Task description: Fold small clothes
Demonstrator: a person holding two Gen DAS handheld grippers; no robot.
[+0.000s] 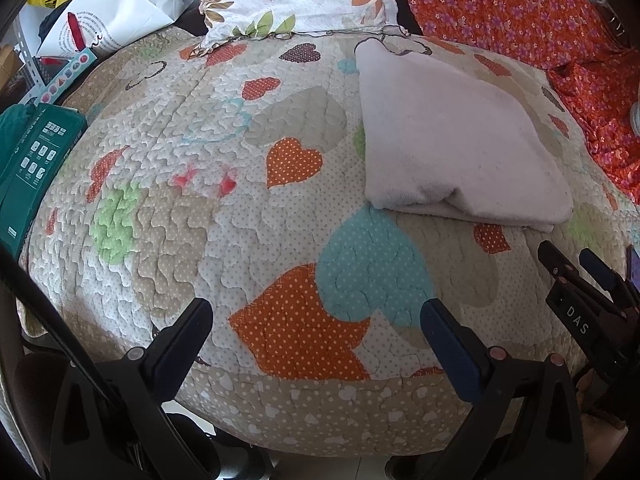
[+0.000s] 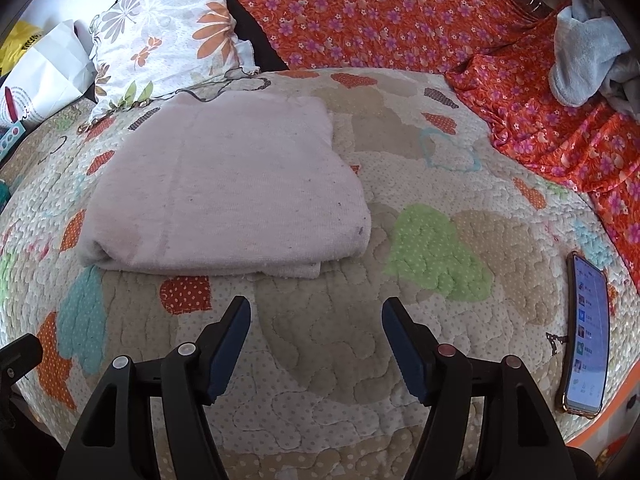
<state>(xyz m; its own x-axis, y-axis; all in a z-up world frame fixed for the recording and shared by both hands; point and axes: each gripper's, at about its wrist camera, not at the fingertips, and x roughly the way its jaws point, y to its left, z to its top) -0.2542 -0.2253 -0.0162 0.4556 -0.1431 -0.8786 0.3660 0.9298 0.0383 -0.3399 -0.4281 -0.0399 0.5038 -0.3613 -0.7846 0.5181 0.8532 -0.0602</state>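
The pink cloth (image 2: 224,184) lies folded flat on the bed quilt (image 2: 440,320), just ahead of the right claw (image 2: 316,320). Both claws, left claw (image 1: 316,320) too, are spread and empty, probably because this fold looks done.

A pale pink, soft knit garment (image 2: 224,184) lies folded into a thick, roughly square bundle of several layers, flat on the quilted heart-patterned bedspread (image 2: 400,360). Its rounded fold edge faces near, with a thin lower layer peeking out beneath. It sits left of centre, its far edge close to the floral pillow (image 2: 160,40).
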